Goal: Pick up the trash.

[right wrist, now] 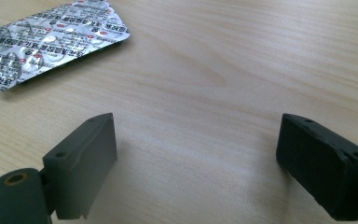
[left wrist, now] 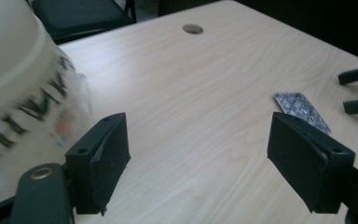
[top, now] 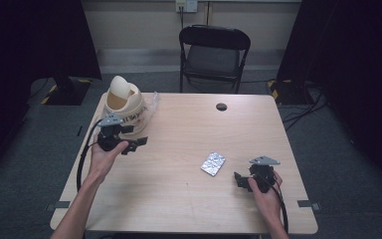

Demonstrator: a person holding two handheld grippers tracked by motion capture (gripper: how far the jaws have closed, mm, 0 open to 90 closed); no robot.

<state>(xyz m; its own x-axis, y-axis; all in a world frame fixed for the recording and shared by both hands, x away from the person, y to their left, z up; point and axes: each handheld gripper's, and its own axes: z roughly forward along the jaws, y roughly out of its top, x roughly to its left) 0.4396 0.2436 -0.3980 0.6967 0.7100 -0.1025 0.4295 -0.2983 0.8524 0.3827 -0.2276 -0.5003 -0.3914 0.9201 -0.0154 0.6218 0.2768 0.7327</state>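
L gripper [top: 138, 143] jaws wide, empty, just beside cream bin [top: 124, 102]. R gripper [top: 238, 180] wide, empty, near foil blister pack [top: 213, 163]. Bare tabletop [top: 179, 129] btwn; chair [top: 214, 55] behind.

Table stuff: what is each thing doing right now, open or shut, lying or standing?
Left gripper: jaws open, nothing between them.
Right gripper: jaws open, nothing between them.
Foil pill sheet: lying flat on the table, untouched.
Cream bin: standing upright at the table's far left, its swing lid tipped.
Folding chair: unfolded, seat empty.
Table: round cable hole uncovered.
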